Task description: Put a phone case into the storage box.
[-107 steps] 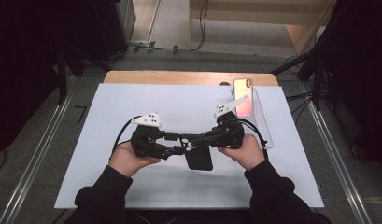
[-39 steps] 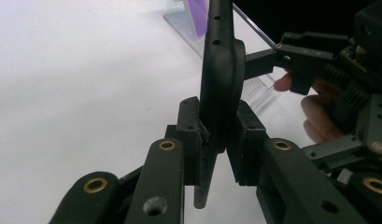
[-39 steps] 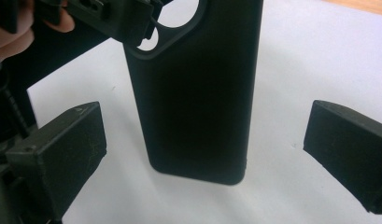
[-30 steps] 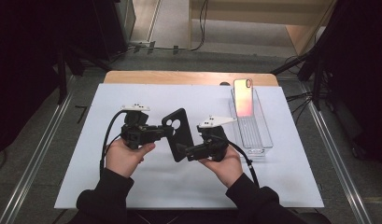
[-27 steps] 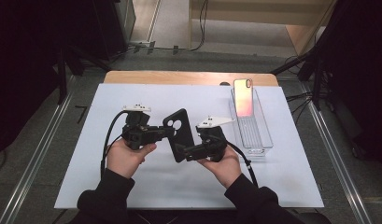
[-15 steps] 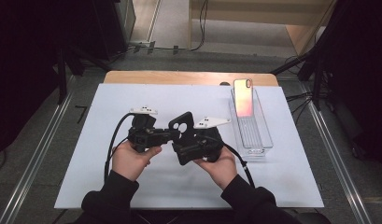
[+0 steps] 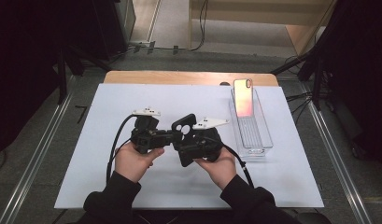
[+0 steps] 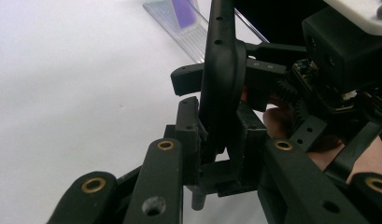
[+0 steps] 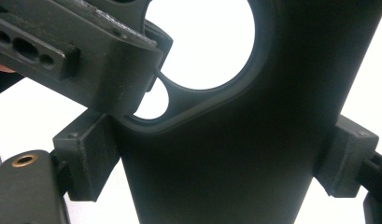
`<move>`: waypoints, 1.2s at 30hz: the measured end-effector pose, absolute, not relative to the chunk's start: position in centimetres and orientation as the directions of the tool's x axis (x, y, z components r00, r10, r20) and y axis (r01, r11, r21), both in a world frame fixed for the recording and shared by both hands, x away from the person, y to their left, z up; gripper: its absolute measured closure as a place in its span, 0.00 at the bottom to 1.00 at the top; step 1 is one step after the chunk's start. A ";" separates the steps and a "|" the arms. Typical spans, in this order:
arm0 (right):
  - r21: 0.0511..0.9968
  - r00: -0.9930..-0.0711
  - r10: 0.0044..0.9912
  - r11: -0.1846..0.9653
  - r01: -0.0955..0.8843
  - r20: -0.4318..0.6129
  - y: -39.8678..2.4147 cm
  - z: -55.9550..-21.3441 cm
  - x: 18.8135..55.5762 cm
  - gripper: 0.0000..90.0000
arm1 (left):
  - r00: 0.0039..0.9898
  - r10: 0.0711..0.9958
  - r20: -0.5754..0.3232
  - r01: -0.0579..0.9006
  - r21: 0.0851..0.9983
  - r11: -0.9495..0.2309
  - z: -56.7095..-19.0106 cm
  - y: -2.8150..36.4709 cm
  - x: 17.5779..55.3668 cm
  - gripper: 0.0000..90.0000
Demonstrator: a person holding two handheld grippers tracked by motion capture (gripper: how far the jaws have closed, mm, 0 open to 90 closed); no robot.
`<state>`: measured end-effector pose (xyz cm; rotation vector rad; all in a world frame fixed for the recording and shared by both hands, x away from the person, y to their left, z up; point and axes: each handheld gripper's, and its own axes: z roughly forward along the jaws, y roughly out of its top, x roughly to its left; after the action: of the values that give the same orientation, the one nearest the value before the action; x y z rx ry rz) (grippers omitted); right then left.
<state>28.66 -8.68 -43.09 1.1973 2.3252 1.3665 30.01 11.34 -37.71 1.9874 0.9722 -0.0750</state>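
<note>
Both claws were clamped on the same black phone case, held up off the table between the hands, roughly mid-table and a bit toward the person.

- Left claw: clenched across the case's thin edge, near the camera-hole end. Pads gripped only a narrow strip close to the rim.
- Right claw: clenched across the case's width, one pad on each long side, camera cutout just above the grip.
- Phone stood leaning in the clear tray at the right, well apart from the case.

Risks as I read it:
- The case looked soft. Two rigid grips on one flexible part meant any mismatch in hand motion could twist or bow it, and the left grip, being shallow on the rim, would likely have slipped first.
- The right grip squeezed the side walls inward; too much force could have buckled the case out of the pads.
- If one claw let go before the other had full support, the case could have swung or dropped to the table.
- Left claw's tip sat right by the cutout, so it could have snagged there on release.
</note>
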 end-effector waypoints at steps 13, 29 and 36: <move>0.793 -0.625 0.745 0.228 0.566 0.232 -10.6 -42.7 29.7 0.14 | 0.718 0.572 -0.398 0.627 0.727 -0.280 -36.8 13.1 29.9 0.48; 0.804 -0.651 0.721 0.231 0.548 0.237 -14.5 -40.6 30.7 0.14 | 0.809 0.470 -0.353 0.548 0.741 -0.388 -40.7 15.1 29.6 0.38; 0.810 -0.663 0.708 0.228 0.540 0.242 -15.8 -39.9 30.8 0.14 | 0.815 0.489 -0.311 0.539 0.718 -0.440 -43.2 16.4 29.2 0.38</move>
<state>30.79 -15.82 -39.92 1.1920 2.3168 1.4122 29.16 16.38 -43.18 2.1126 0.7548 -0.0712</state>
